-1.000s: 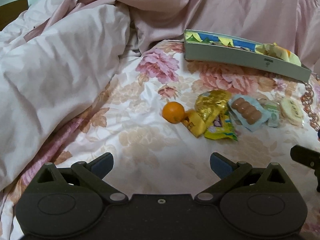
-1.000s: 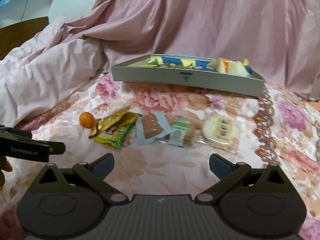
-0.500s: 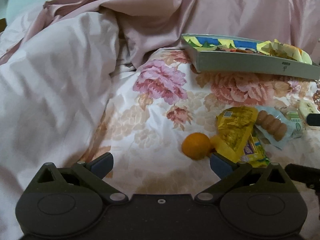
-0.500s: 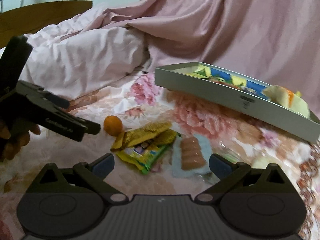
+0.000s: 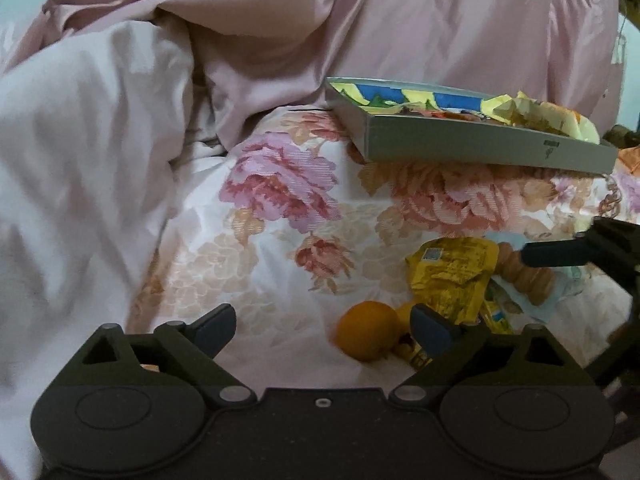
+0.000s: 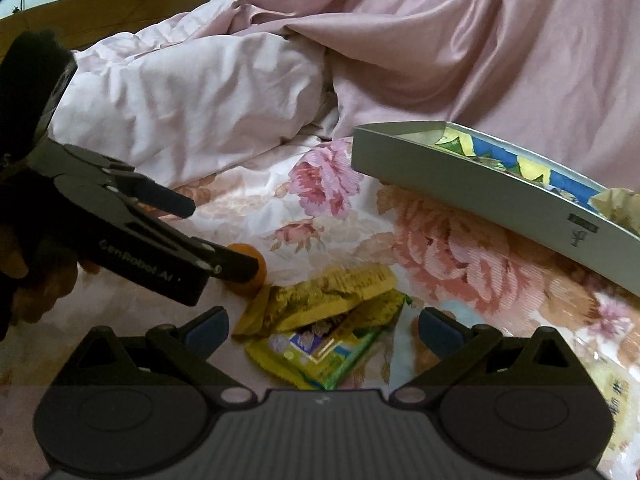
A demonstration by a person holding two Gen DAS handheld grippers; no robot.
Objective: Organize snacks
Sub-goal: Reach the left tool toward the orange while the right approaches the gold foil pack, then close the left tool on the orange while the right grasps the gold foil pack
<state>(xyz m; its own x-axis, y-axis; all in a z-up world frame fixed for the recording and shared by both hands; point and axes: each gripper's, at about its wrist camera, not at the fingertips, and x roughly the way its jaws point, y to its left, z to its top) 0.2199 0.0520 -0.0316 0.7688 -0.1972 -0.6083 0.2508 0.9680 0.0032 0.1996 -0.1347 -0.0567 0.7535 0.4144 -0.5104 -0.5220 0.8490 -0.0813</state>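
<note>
A small orange (image 5: 366, 334) lies on the floral bedsheet, between my left gripper's (image 5: 326, 324) open fingers and close to the right one. In the right wrist view the orange (image 6: 252, 270) is partly hidden behind the left gripper's fingertip. Yellow snack packets (image 5: 450, 278) and a pack of brown cookies (image 5: 528, 276) lie just right of it. My right gripper (image 6: 324, 326) is open and empty over the yellow and green packets (image 6: 320, 328). A grey box (image 5: 480, 146) holding wrapped snacks sits further back.
A bunched pink duvet (image 5: 100, 184) rises at the left and back. A wooden headboard (image 6: 104, 12) shows at the far left in the right wrist view. A round wrapped cake (image 6: 616, 396) lies at the right edge.
Both grippers have moved forward and down toward the snack pile. The orange now sits between the left fingers; the right gripper has swung left over the packets.
</note>
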